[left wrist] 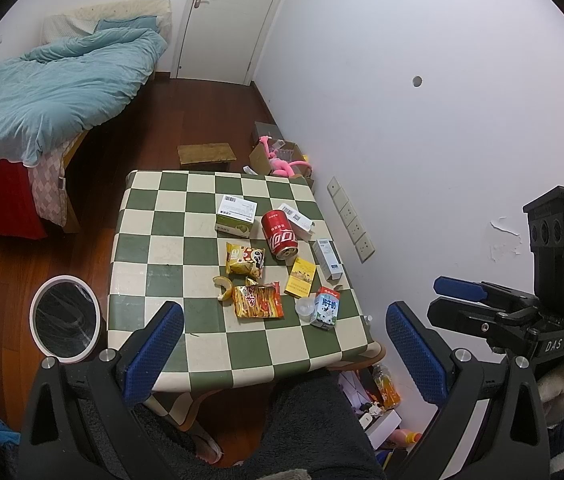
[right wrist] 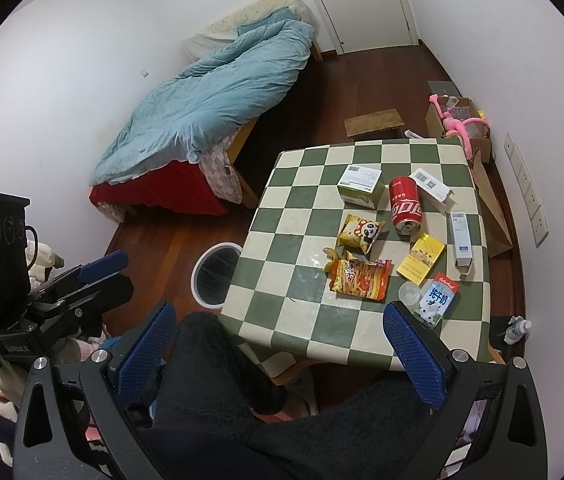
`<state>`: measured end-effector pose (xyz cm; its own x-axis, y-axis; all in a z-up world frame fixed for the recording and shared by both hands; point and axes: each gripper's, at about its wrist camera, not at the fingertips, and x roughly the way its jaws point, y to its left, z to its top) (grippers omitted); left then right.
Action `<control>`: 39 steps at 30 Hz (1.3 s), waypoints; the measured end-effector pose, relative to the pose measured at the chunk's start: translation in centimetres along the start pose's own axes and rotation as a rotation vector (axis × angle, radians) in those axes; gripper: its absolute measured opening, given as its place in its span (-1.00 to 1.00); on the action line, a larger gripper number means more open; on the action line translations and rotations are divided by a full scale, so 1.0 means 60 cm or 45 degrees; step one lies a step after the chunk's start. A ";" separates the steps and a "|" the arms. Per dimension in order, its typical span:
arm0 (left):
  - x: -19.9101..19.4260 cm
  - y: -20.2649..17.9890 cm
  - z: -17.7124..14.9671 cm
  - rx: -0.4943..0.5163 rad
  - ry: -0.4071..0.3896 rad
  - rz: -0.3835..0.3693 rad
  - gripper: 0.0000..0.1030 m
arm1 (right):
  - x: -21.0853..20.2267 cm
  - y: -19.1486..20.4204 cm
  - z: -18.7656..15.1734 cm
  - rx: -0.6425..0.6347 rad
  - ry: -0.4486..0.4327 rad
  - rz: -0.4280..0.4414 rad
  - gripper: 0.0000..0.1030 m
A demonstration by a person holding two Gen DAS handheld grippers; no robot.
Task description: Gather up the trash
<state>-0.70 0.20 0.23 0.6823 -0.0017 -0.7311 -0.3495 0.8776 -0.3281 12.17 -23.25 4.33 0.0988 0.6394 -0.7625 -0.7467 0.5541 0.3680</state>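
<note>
1. While both blue-padded tongs, the left tongs and the right tongs, hang spread wide and empty above the near edge of the green-and-cream checkered table, the trash lies clustered toward the table's 3 o'clock side.
2. Open wooden floor runs at 9 o'clock, where a white-rimmed round bin with a black liner stands just beside the table.
3. A red drink can lies on its side; its white lettering is not legible.
4. A blue-and-white milk carton carries Chinese print; an orange snack packet and a yellow flat box sit near it.
5. Dark fleece-clad legs hide the table's front edge.
</note>
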 end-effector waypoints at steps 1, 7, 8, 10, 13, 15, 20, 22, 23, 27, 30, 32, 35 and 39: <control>0.000 0.001 0.000 -0.001 -0.001 0.001 1.00 | 0.000 0.000 0.000 0.000 0.001 0.000 1.00; -0.001 0.002 -0.001 0.001 -0.002 -0.001 1.00 | 0.000 0.000 0.001 0.001 0.000 0.001 1.00; -0.001 0.003 -0.001 0.001 -0.002 0.003 1.00 | 0.001 0.000 0.001 0.000 0.000 0.002 1.00; 0.005 0.005 0.002 -0.005 -0.008 0.033 1.00 | 0.001 -0.001 0.001 0.003 -0.005 0.005 1.00; 0.043 0.020 0.010 -0.029 -0.032 0.191 1.00 | 0.000 -0.007 0.001 0.034 -0.035 0.017 1.00; 0.084 0.034 0.012 -0.034 -0.024 0.309 1.00 | 0.003 -0.016 0.008 0.089 -0.059 0.001 1.00; 0.237 0.080 -0.008 -0.056 0.127 0.485 1.00 | 0.052 -0.092 0.003 0.249 -0.066 -0.165 1.00; 0.304 0.100 -0.024 -0.084 0.222 0.494 1.00 | 0.090 -0.138 -0.010 0.327 -0.048 -0.245 1.00; 0.326 0.107 -0.033 -0.095 0.255 0.503 1.00 | 0.116 -0.165 -0.017 0.370 -0.032 -0.288 1.00; 0.417 0.122 -0.063 -0.138 0.392 0.490 1.00 | 0.223 -0.272 -0.052 0.551 0.038 -0.402 0.98; 0.477 0.120 -0.077 -0.161 0.478 0.442 0.92 | 0.305 -0.349 -0.082 0.696 0.096 -0.430 0.81; 0.509 0.117 -0.079 -0.171 0.510 0.410 0.89 | 0.339 -0.372 -0.096 0.743 0.126 -0.453 0.75; 0.551 0.109 -0.081 -0.186 0.538 0.359 0.75 | 0.380 -0.395 -0.107 0.767 0.140 -0.461 0.74; 0.590 0.093 -0.081 -0.185 0.558 0.343 0.43 | 0.422 -0.404 -0.111 0.753 0.191 -0.470 0.61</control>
<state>18.41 2.71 -30.39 0.2347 -0.0127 -0.9720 -0.5816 0.7994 -0.1508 28.37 -24.03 -27.45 0.1532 0.2977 -0.9423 -0.1956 0.9438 0.2664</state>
